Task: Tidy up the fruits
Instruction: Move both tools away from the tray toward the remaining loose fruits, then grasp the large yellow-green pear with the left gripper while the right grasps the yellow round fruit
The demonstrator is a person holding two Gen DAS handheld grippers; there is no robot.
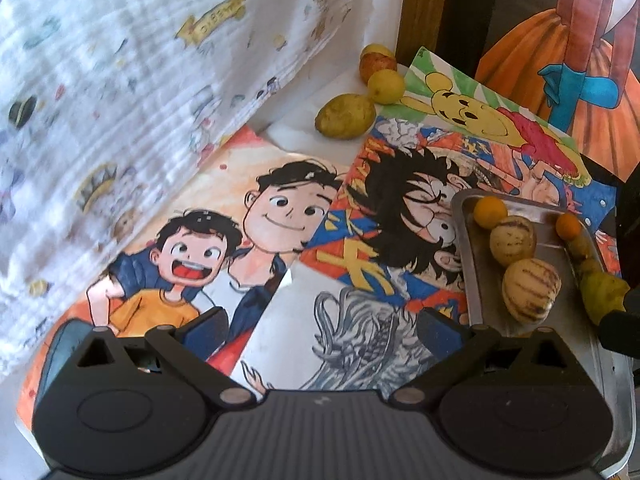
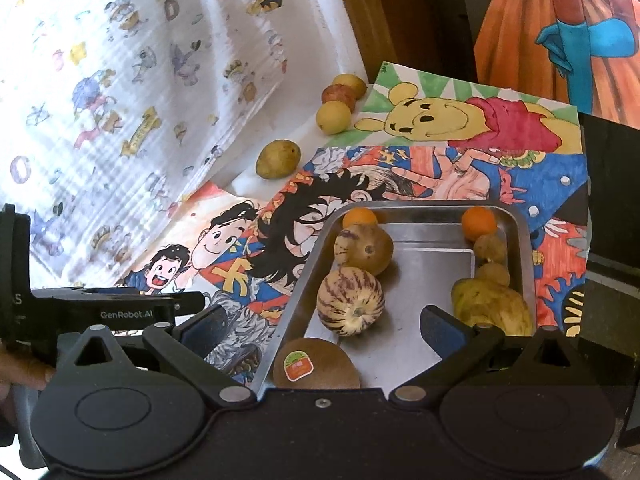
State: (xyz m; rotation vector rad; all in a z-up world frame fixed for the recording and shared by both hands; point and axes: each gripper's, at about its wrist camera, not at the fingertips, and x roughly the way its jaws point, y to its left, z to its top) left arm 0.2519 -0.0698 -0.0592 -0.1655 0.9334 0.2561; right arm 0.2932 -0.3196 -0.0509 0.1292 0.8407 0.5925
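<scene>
- Presently four loose fruits on the white surface at the far side: one oblong yellow-green fruit (image 1: pixel 346 116) nearest, then a round yellow fruit (image 1: pixel 386 86), a reddish fruit (image 1: pixel 376 66) and another yellow one (image 1: pixel 376 50) behind.
- Ahead and slightly right of the left gripper (image 1: pixel 320 326), fingers spread wide, nothing between them.
- Long axis of the oblong fruit roughly crosswise to those fingers.
- Right gripper (image 2: pixel 320 326) likewise open and empty, hovering over the metal tray's (image 2: pixel 304 276) near end; probably the left hand better placed for the loose four.
- In the tray, by the right wrist view: two small oranges (image 2: pixel 479 222), two striped pepino melons (image 2: pixel 350 300), one stickered kiwi (image 2: pixel 316 364), two small brownish fruits and one yellowish lumpy fruit (image 2: pixel 492 308).
</scene>
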